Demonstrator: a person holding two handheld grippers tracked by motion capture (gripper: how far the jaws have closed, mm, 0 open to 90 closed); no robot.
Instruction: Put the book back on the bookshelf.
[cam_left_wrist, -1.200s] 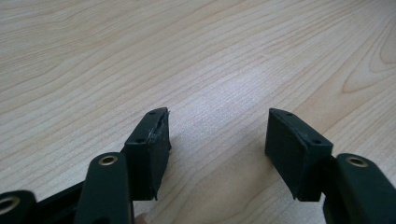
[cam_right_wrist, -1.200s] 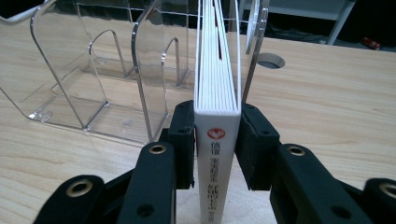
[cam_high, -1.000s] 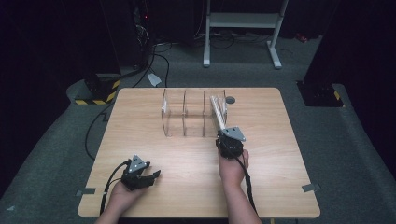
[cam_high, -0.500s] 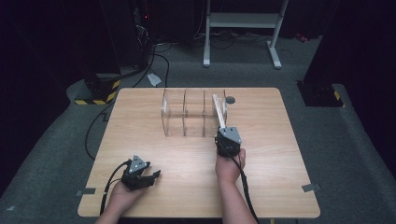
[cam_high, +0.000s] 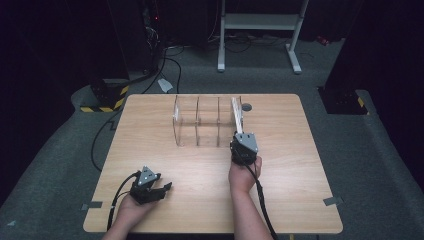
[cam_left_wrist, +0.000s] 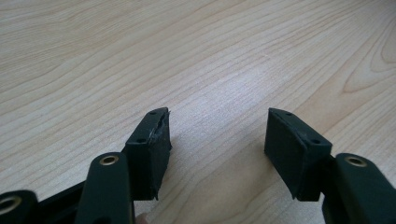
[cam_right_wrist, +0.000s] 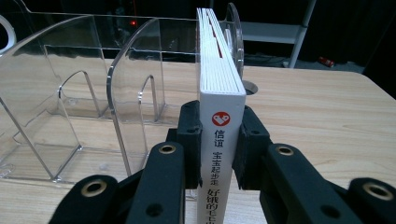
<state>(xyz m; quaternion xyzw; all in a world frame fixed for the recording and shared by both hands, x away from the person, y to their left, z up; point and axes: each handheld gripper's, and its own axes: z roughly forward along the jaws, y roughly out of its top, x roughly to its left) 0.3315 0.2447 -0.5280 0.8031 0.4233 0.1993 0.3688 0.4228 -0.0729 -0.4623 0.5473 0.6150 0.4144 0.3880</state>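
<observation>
Right gripper (cam_right_wrist: 219, 135), centre frame: jaws clamped on a white book (cam_right_wrist: 220, 88) standing in the clear divider rack (cam_high: 200, 120). Left gripper (cam_left_wrist: 217, 140), lower left: jaws apart over the bare wooden table (cam_high: 310, 165).

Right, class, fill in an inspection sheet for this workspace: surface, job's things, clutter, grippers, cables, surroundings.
Surface: light wooden table, bare near the left gripper.
Job's things: clear acrylic divider rack at mid-table; white book upright, entering its rightmost slot.
Clutter: nothing seen on the tabletop.
Grippers: left gripper open over bare wood, low at the near left; right gripper shut on the book's spine.
Cables: one trails from each gripper; more lie on the floor behind.
Surroundings: dark room, grey carpet, white metal frame, striped yellow-black block.
</observation>
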